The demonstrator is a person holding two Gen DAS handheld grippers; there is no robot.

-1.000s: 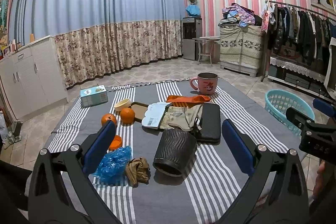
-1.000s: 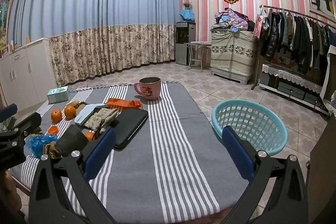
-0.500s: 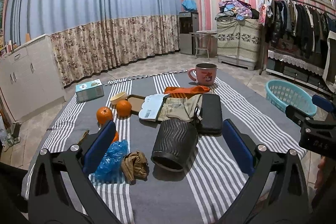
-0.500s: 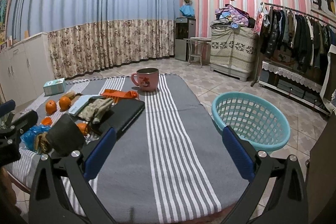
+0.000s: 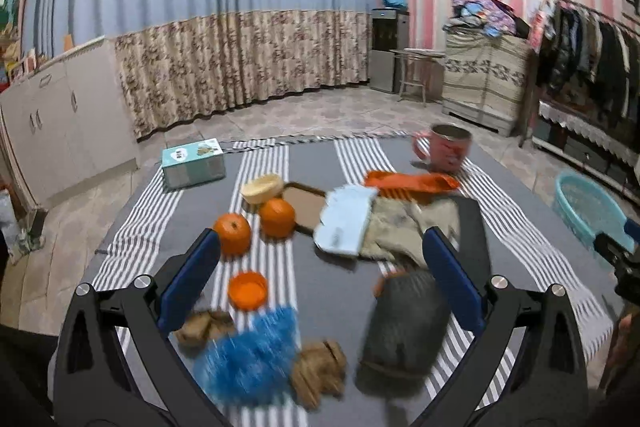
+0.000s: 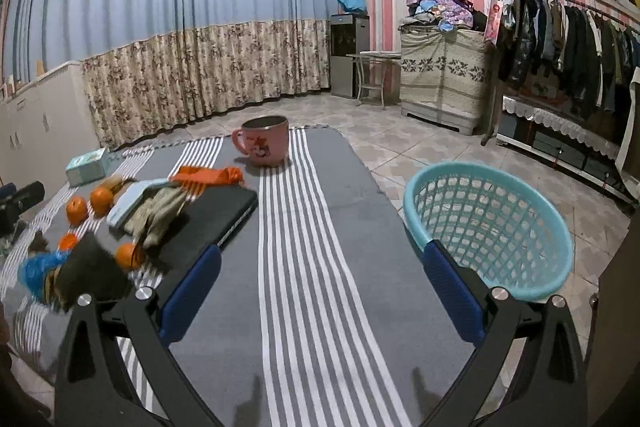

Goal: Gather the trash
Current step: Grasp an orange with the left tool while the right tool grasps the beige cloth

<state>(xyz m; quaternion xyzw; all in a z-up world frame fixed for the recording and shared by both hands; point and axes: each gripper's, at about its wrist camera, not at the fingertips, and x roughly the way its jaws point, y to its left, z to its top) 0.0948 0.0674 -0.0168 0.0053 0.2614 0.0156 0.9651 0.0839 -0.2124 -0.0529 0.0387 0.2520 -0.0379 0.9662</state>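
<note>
Here black ribbed cup lies sideways, mouth nearward.

Blue bag, dark cup motion-blurred.

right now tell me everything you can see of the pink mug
The pink mug stands upright at the far end of the striped table cloth. It looks like plastic or enamel, with a dark inside, a cartoon print on its side and a loop handle turned left. Nothing touches it; the orange wrapper lies just in front, apart.
</note>
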